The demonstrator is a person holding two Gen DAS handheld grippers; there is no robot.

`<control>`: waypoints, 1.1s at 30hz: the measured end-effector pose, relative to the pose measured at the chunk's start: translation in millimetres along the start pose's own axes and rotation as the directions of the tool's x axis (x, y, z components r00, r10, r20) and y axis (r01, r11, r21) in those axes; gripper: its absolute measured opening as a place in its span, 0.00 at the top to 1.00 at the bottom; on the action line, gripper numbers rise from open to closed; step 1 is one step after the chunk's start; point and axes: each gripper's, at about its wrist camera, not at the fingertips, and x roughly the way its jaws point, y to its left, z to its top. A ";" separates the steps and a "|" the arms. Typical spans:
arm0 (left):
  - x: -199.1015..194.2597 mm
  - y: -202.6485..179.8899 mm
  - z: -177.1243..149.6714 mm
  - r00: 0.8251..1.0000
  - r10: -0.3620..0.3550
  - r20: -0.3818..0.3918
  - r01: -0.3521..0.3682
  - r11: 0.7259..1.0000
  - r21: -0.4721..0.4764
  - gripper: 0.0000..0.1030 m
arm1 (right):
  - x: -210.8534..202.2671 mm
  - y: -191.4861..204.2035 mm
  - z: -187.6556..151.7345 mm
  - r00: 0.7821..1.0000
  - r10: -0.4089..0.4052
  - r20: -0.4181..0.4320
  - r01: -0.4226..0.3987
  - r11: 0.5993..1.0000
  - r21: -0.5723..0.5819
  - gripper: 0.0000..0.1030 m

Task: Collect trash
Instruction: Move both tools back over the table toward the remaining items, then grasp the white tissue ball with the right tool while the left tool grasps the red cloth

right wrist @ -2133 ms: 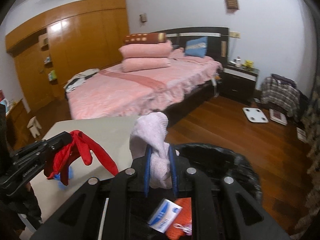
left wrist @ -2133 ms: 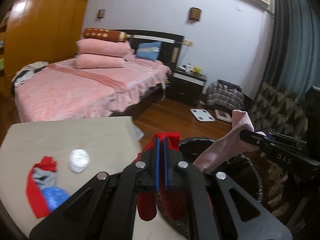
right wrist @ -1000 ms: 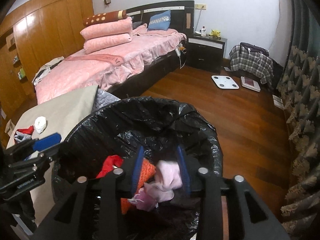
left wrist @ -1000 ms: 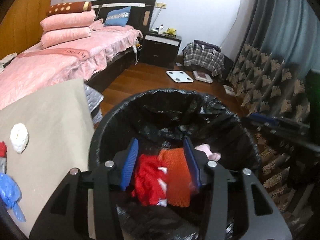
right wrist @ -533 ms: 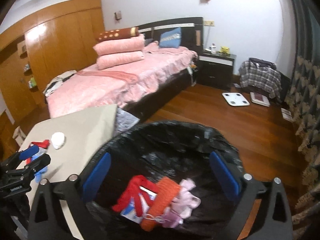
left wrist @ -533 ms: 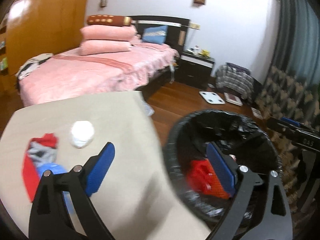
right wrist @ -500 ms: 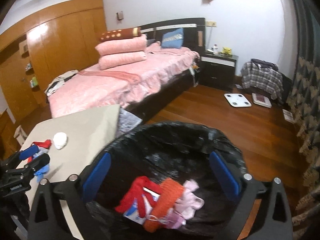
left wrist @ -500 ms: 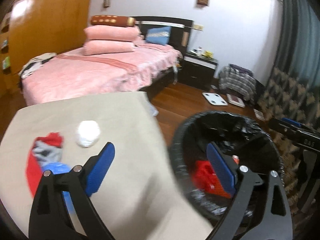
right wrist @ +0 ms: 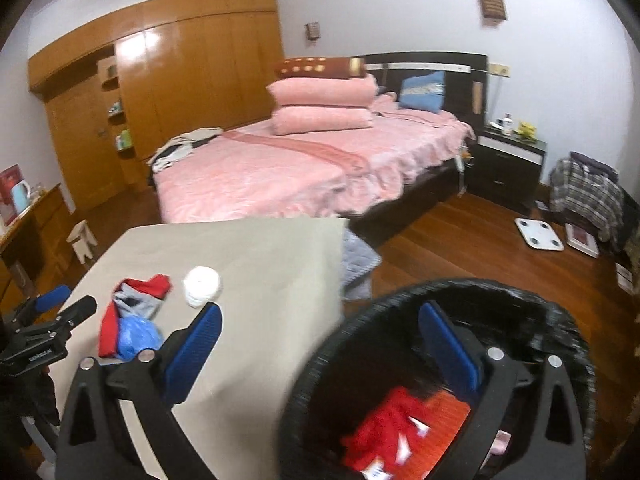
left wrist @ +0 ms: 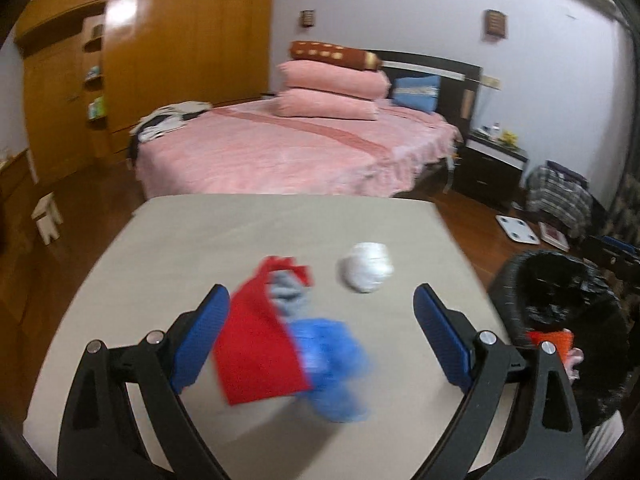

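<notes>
Both tools empty. Left gripper [left wrist: 322, 332] spread wide at lower centre of the left wrist view, nothing between the blue pads [left wrist: 200, 340]. Right gripper [right wrist: 320, 350] likewise wide apart at lower centre of the right wrist view, nothing held.

Judged partly done. Black-lined trash bin [right wrist: 560, 344] at lower right of the right wrist view; inside, counted one red cloth [right wrist: 384, 428], one orange piece [right wrist: 444, 412], one bit of pink [left wrist: 574, 362] at the far lower right of the left wrist view. Deeper contents hidden.

Left to collect, on the beige table [left wrist: 280, 224], centre of the left wrist view, nearest first: one blue plastic bag [left wrist: 332, 364], touching one red sheet [left wrist: 252, 348]; one grey-and-red cloth [left wrist: 290, 288] just behind; one white crumpled wad [left wrist: 366, 266] apart, to the right. Four items, blurred, so count tentative.

Beyond, upper centre: one pink bed [left wrist: 280, 148], two pink pillows [left wrist: 332, 92], one brown bolster [left wrist: 332, 52].
</notes>
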 end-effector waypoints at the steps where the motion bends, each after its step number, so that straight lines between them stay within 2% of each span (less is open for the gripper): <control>1: 2.7 10.8 0.0 1.000 0.020 -0.002 -0.020 1.000 -0.012 0.12 | 7.8 9.2 1.8 1.000 0.015 0.000 -0.015 1.000 -0.004 0.06; 4: 12.1 34.0 -1.3 0.998 0.061 -0.016 -0.062 0.997 -0.038 0.12 | 30.6 34.9 5.5 0.999 0.048 0.002 -0.048 0.999 -0.018 0.06; 8: 26.0 58.0 -5.6 0.996 0.083 -0.044 -0.086 0.994 -0.068 0.15 | 65.1 67.4 6.3 0.998 0.068 -0.012 -0.069 0.996 -0.054 0.06; 9: 30.8 62.4 -5.8 0.995 0.078 -0.055 -0.082 0.993 -0.079 0.19 | 70.9 72.4 5.7 0.997 0.071 -0.019 -0.072 0.996 -0.059 0.06; 15: 58.0 78.6 -13.3 0.992 0.007 -0.128 -0.024 0.991 -0.130 0.29 | 106.2 103.9 -1.9 0.995 0.078 -0.063 -0.084 0.991 -0.100 0.06; 22: 79.0 84.6 -25.9 0.982 -0.101 -0.162 0.073 0.983 -0.166 0.77 | 133.9 117.2 -10.2 0.989 0.095 -0.116 -0.111 0.984 -0.142 0.08; 24: 78.7 84.7 -25.1 0.983 -0.104 -0.149 0.079 0.983 -0.166 0.84 | 141.0 119.9 -11.0 0.987 0.102 -0.127 -0.120 0.982 -0.147 0.09; 33: 69.0 94.6 -13.8 0.992 -0.085 -0.088 0.066 0.976 -0.207 0.86 | 169.1 134.2 -13.3 0.978 0.121 -0.168 -0.147 0.977 -0.155 0.11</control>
